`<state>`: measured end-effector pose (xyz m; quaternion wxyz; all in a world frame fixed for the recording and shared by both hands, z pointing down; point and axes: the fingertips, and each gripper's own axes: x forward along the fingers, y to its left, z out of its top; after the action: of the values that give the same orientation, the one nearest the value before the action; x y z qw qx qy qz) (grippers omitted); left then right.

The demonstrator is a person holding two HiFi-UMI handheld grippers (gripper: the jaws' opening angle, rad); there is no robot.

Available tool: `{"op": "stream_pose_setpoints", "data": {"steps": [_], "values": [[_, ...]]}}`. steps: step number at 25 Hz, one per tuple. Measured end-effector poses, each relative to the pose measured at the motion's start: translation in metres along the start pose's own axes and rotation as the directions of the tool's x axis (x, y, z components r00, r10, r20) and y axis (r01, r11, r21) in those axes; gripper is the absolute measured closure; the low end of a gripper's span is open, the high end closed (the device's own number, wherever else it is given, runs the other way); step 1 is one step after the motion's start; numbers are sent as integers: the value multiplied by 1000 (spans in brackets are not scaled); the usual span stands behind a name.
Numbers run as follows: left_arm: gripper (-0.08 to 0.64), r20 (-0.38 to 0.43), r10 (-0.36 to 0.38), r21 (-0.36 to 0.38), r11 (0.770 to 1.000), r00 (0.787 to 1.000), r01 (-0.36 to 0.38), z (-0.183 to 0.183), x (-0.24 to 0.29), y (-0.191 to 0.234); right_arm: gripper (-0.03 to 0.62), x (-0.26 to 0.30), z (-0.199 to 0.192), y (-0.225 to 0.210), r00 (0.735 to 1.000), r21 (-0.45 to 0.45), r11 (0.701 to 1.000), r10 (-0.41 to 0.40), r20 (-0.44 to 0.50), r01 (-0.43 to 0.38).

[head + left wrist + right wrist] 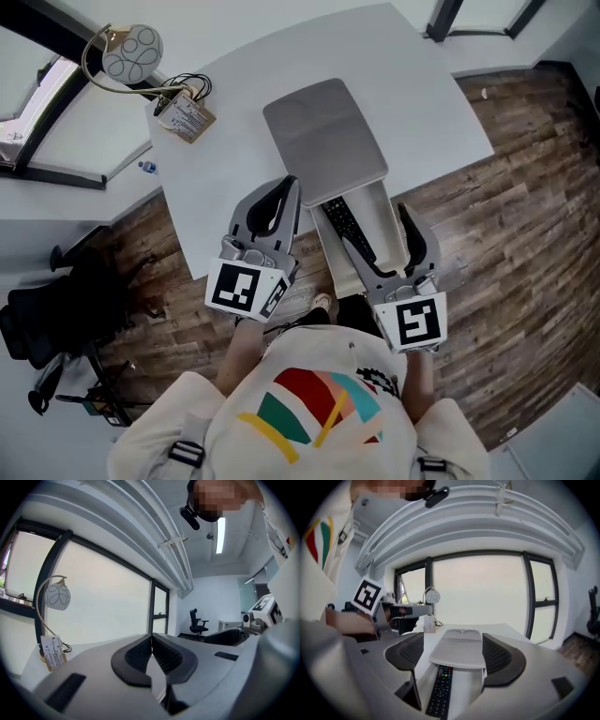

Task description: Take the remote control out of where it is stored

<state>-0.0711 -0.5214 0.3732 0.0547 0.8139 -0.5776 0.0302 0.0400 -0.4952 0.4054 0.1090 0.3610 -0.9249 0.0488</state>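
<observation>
Remote control [349,230]: lies lengthwise in the drawer [389,211], top end away from the person.
Right gripper view only: its coloured buttons.
Jaws: left gripper [152,641] clenched, empty; right gripper [453,644] released.

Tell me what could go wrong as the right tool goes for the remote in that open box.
1. The black remote control has its far end under the grey lid; lifted straight up, it may catch there.
2. The white box appears to overhang the white table edge; pressing down could tip it.
3. The right tool is open about as wide as the box, so its jaws may strike the walls.
</observation>
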Motion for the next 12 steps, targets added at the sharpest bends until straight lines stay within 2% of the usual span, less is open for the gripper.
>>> {"op": "stream_pose_setpoints", "data": {"steps": [2,3,7,9,12], "values": [[551,-3,0,14,1000,1000,0,1,14,3,227,12,-6,2,999,-90,996,19,-30,-22],[551,-3,3,22,1000,1000,-3,2,20,4,227,17,-8,2,999,-99,995,29,-44,-33],[551,23,9,50,999,1000,-11,9,36,3,227,24,-1,-10,999,-19,999,43,-26,-44],[551,38,9,52,999,999,-11,11,39,2,227,27,4,-21,1000,23,999,26,-5,-26],[551,38,8,37,999,999,-9,8,39,6,227,33,5,-30,1000,41,999,-1,-26,2]]}}
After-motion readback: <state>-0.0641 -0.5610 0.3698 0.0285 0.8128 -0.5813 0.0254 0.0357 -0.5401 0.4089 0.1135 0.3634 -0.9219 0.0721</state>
